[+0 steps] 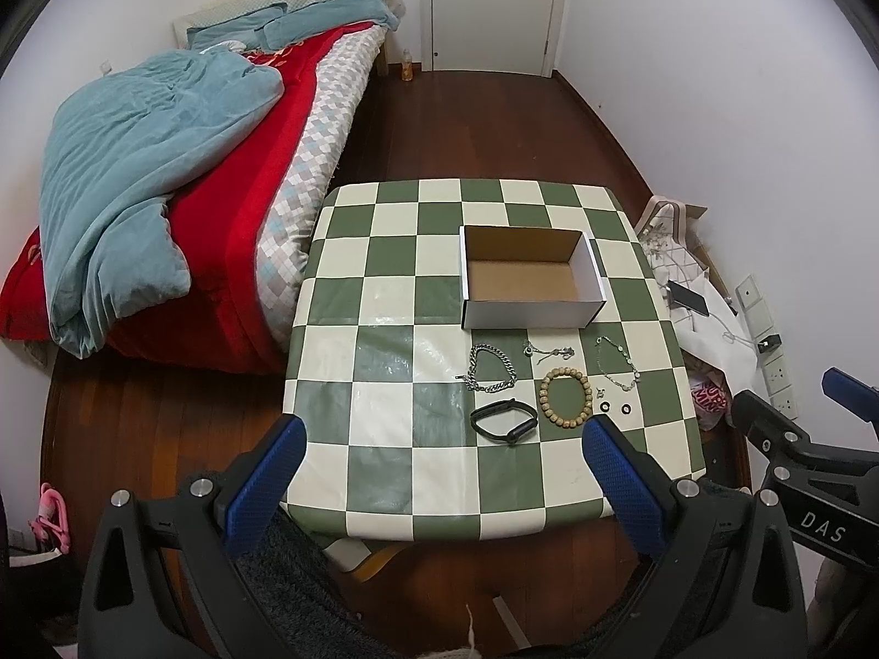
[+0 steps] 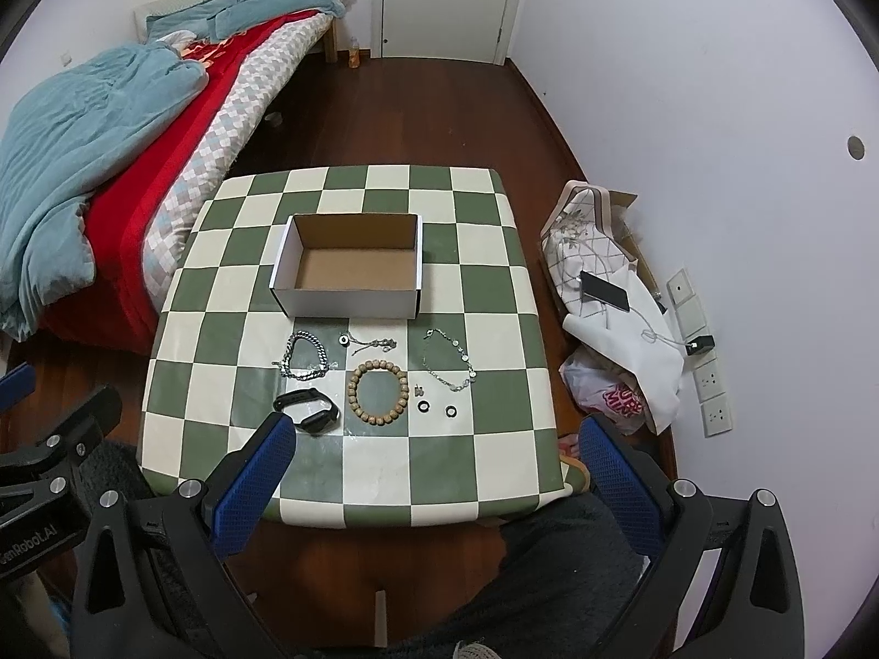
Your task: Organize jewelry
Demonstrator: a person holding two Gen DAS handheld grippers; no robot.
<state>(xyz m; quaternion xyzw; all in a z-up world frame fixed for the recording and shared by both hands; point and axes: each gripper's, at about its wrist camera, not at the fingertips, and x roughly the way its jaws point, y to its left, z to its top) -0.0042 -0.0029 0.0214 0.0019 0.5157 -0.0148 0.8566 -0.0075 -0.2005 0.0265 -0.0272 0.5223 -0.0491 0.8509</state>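
An empty white cardboard box (image 1: 527, 318) (image 2: 351, 302) stands on the green and cream checked table (image 1: 384, 384) (image 2: 494, 384). In front of it lie a silver chain bracelet (image 1: 490, 368) (image 2: 304, 361), a thin pendant chain (image 1: 549, 352) (image 2: 369, 342), a fine silver bracelet (image 1: 618, 363) (image 2: 449, 359), a wooden bead bracelet (image 1: 566, 397) (image 2: 379, 392), a black fitness band (image 1: 504, 421) (image 2: 306, 411) and two small black rings (image 1: 615, 408) (image 2: 437, 409). My left gripper (image 1: 442, 469) and right gripper (image 2: 437, 467) hover open above the table's near edge, holding nothing.
A bed (image 1: 165, 192) with a teal blanket and red cover lies left of the table. At the right wall sit bags (image 2: 604, 296) with a phone on top, and wall sockets (image 2: 708, 384). A door (image 1: 494, 5) is at the far end, over dark wood floor.
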